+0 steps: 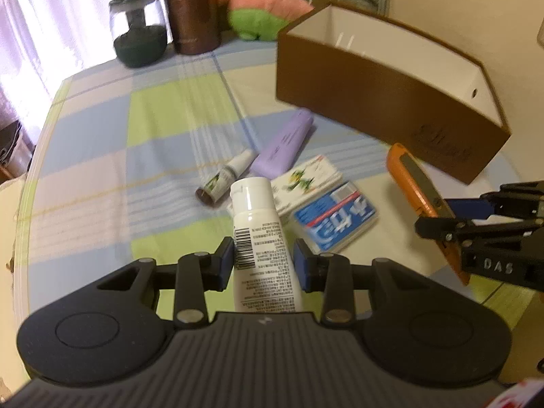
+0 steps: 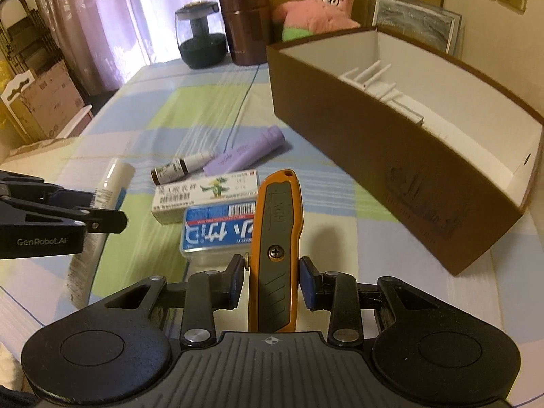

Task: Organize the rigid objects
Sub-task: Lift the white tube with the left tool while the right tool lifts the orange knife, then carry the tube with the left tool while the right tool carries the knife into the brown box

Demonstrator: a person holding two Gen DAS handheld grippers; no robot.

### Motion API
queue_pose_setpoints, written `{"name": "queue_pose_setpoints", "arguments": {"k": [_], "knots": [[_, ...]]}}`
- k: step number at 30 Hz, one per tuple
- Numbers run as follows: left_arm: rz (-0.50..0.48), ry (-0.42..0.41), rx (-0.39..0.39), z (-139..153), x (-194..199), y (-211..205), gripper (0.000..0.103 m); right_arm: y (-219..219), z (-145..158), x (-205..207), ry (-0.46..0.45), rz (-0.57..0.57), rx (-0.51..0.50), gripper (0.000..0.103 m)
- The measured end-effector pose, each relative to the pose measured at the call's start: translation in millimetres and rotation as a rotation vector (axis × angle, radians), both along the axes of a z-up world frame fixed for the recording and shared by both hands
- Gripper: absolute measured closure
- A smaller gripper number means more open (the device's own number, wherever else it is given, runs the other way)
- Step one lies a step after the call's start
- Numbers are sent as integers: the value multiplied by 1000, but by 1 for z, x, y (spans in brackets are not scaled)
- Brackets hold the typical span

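Left wrist view, grip: the left gripper has its fingers closed against a white bottle, cap pointing forward, lifted above the surface.
Left wrist view, still loose: a purple tube, a small dropper bottle, a white medicine box and a blue-labelled case lie close together on the checked cloth.
Left wrist view, target: the brown organiser box stands beyond them, well apart from the bottle.
Right wrist view, grip: the right gripper has its fingers pressed on an orange utility knife, held lengthwise, short of the box.
Right wrist view, box: only white dividers show inside; no sorted item is visible.
Progress: likely early, with two items in hand and four still waiting.
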State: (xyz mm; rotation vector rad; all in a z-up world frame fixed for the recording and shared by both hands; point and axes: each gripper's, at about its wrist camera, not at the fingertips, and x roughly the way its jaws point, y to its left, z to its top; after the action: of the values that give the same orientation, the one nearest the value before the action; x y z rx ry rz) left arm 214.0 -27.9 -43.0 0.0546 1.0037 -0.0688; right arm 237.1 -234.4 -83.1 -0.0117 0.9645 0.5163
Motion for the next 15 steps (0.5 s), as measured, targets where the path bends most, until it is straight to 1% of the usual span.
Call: {"name": "queue_pose_setpoints", "arguments": {"k": [9, 15], "knots": [[-87, -77, -39, 36, 28, -29, 71, -18, 35, 9, -44, -61, 26, 72], [-158, -122, -68, 56, 60, -57, 71, -36, 53, 24, -70, -126, 34, 72]]}}
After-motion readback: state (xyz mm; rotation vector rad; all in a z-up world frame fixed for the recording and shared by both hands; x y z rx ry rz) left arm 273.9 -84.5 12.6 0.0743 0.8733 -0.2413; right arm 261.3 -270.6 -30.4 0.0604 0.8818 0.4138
